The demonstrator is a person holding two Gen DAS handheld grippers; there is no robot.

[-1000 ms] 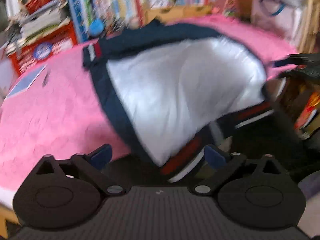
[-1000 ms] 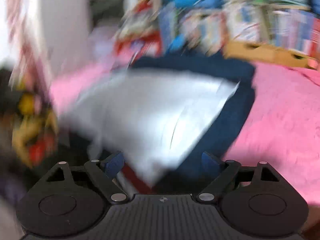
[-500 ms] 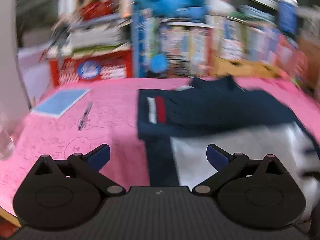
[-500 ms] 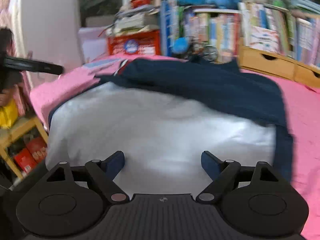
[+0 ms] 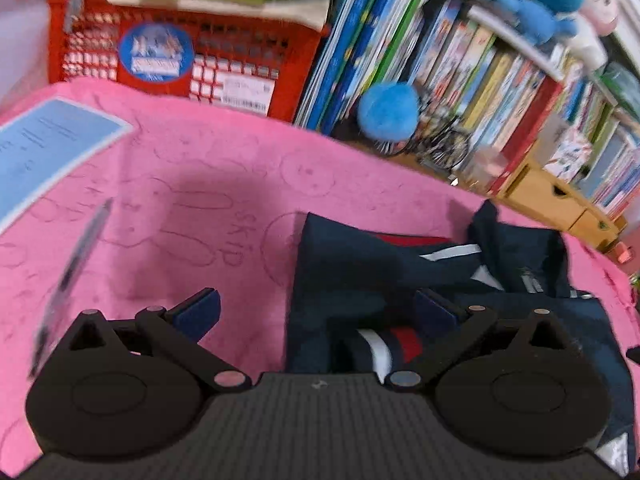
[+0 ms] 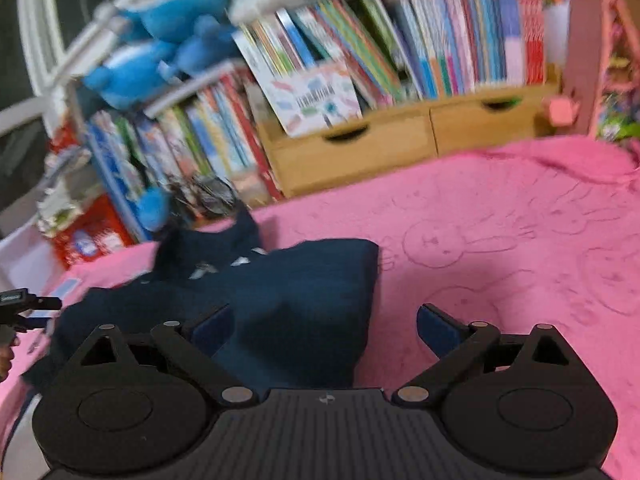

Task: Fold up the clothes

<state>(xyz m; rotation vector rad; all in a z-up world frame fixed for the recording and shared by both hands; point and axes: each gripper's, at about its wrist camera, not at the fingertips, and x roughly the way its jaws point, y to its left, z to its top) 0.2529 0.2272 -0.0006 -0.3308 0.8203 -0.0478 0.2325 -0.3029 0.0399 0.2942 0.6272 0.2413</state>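
A navy garment point(image 5: 360, 264) with red and white stripes lies rumpled on the pink cloth point(image 5: 180, 200). My left gripper point(image 5: 316, 312) hovers open over its left edge, one pad above the cloth and the other above the fabric, gripping nothing. In the right wrist view the garment point(image 6: 304, 280) shows only navy, with its right edge under my right gripper point(image 6: 326, 330). Those jaws are opening; fabric lies between and below the pads, and they do not press on it. The left gripper point(image 6: 24, 308) shows at that view's far left edge.
A pen point(image 5: 76, 264) and a blue sheet point(image 5: 44, 148) lie on the cloth to the left. A red crate point(image 5: 180, 52), rows of books point(image 5: 440, 80), wooden drawers point(image 6: 380, 144) and blue plush toys point(image 6: 160, 52) line the far side.
Both grippers swept across the garment toward the bookshelf side. The white face seen earlier is out of view; only navy shows now. The right jaws stand slightly wider.
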